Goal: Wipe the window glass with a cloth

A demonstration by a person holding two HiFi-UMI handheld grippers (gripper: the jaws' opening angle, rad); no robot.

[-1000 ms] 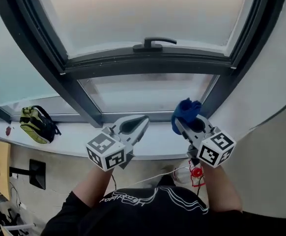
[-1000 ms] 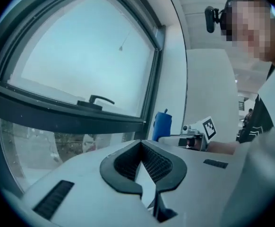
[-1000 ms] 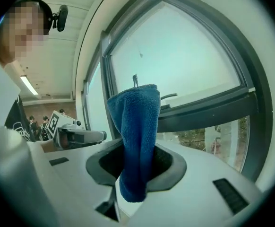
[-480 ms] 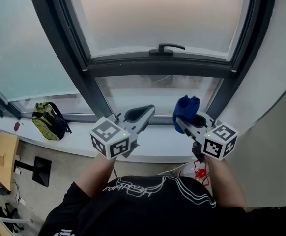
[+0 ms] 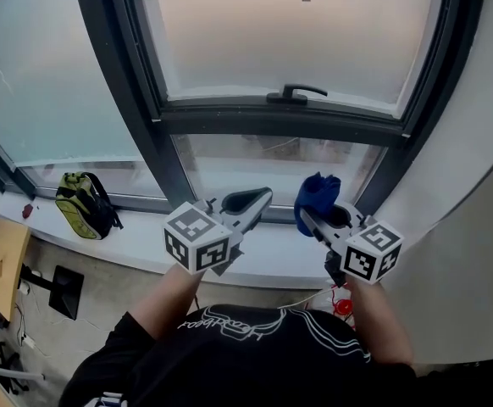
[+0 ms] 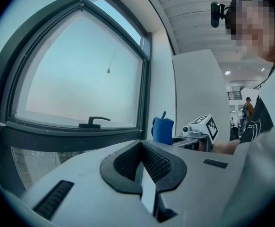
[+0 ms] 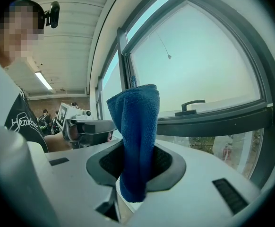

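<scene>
In the head view, the left tongs [image 5: 248, 200] and the right tongs [image 5: 318, 217] are held side by side over the pale sill [image 5: 268, 253], both pointing toward the window. A blue cloth [image 5: 317, 193] stands up out of the right tongs, in front of the lower pane and below the dark frame bar [image 5: 280, 121]. The window glass [image 5: 289, 32] above that bar is frosted and pale, and a black window handle [image 5: 296, 93] sits at its lower edge. A green and black backpack [image 5: 84, 204] lies on the sill well to the left.

In the left gripper view, the left tongs [image 6: 141, 159] are closed, their dark pads meeting with nothing between them. Beyond them to the right, the cloth [image 6: 163, 130] stands upright beside the window frame, with the right tongs [image 6: 199, 129] just behind it. The window handle [image 6: 94, 122] shows at the foot of the window glass [image 6: 81, 79].

In the right gripper view, the right tongs [image 7: 137, 163] are clamped on the cloth [image 7: 138, 126], which is folded and rises upright from between the pads, its lower end hanging below them. The cloth is apart from the window glass [image 7: 203, 65]. The left tongs [image 7: 88, 126] show at the left.
</scene>
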